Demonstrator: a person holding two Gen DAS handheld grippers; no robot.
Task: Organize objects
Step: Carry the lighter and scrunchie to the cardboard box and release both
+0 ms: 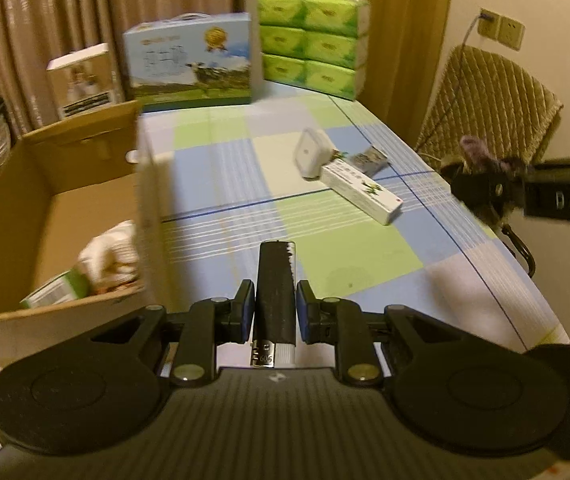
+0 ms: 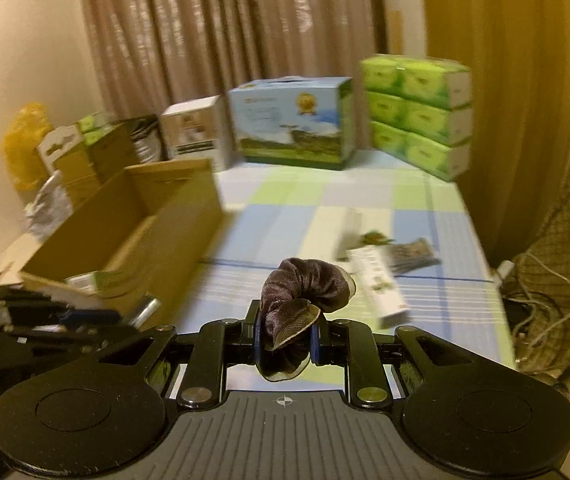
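A soft, light purple scrunchie (image 2: 305,292) is pinched in the right hand-held gripper (image 2: 286,338) above the worktop (image 2: 285,220); it squashes easily. The left hand-held gripper (image 1: 275,316) clamps a rigid black tube (image 1: 276,288), likely slippery, beside the cardboard box (image 1: 65,208).

Open checked tablecloth (image 1: 221,184) at frame centre offers passage. Cardboard box (image 1: 45,200) walls off the left. At centre right lie a white case (image 1: 312,153), carton (image 1: 361,192) and packet (image 1: 371,159). Milk box (image 1: 189,62) and tissue packs (image 1: 311,44) close the upper edge.
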